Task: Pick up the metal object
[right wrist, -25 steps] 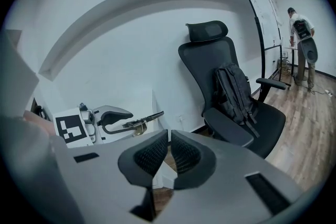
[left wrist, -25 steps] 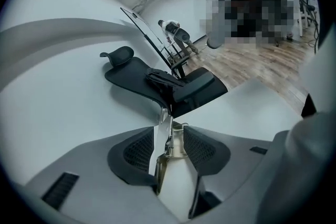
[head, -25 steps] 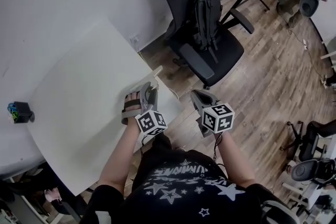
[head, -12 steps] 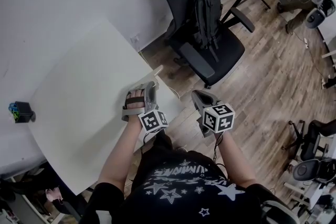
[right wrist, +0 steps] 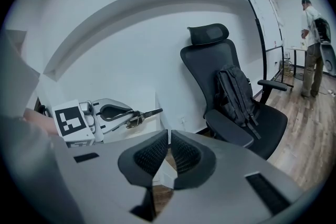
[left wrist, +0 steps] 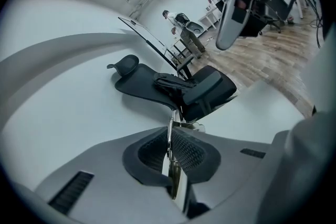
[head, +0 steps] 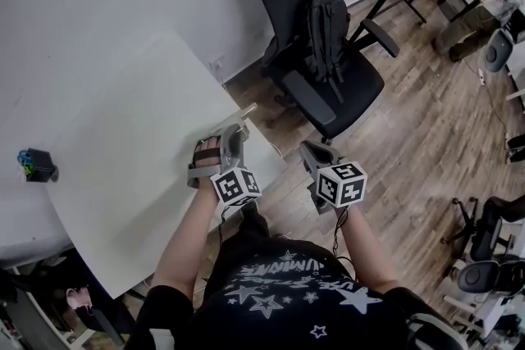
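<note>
Above the white table (head: 123, 143), the left gripper (head: 236, 129) is closing its jaws on the thin metal object (left wrist: 171, 168), which stands between the pads and sticks out ahead. Lift straight and slowly, because such a narrow strip may slip (the right gripper (right wrist: 169, 136), jaws together and empty, waits beside).
</note>
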`<control>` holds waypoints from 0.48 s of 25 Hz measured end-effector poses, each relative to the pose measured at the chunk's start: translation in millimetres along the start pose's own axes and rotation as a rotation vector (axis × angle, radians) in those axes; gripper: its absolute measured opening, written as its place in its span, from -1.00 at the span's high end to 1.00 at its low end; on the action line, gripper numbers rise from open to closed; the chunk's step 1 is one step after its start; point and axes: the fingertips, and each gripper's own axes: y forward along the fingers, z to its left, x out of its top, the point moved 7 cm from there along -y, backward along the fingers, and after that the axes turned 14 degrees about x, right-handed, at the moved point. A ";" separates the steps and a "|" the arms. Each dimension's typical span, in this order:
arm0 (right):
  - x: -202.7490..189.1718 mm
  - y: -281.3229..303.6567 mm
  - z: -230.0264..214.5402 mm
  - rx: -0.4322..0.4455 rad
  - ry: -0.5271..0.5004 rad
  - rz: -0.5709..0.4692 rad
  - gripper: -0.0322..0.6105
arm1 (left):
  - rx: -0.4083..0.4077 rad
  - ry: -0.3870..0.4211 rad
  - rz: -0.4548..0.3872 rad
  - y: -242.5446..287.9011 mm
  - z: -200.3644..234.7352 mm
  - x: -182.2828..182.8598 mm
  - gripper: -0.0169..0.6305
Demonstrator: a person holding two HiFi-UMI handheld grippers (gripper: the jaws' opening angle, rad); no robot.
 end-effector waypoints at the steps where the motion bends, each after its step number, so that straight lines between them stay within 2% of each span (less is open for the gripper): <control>1: 0.4 -1.9 1.9 0.006 -0.005 -0.002 0.75 | 0.008 -0.017 0.002 -3.8 3.2 2.1 0.84; 9: 8.1 -22.6 21.8 0.064 -0.060 -0.032 0.75 | 0.023 -0.184 0.048 -44.9 24.6 21.0 0.85; 12: 8.0 -33.5 33.1 0.086 -0.085 -0.046 0.75 | 0.007 -0.280 0.065 -65.7 28.1 23.8 0.85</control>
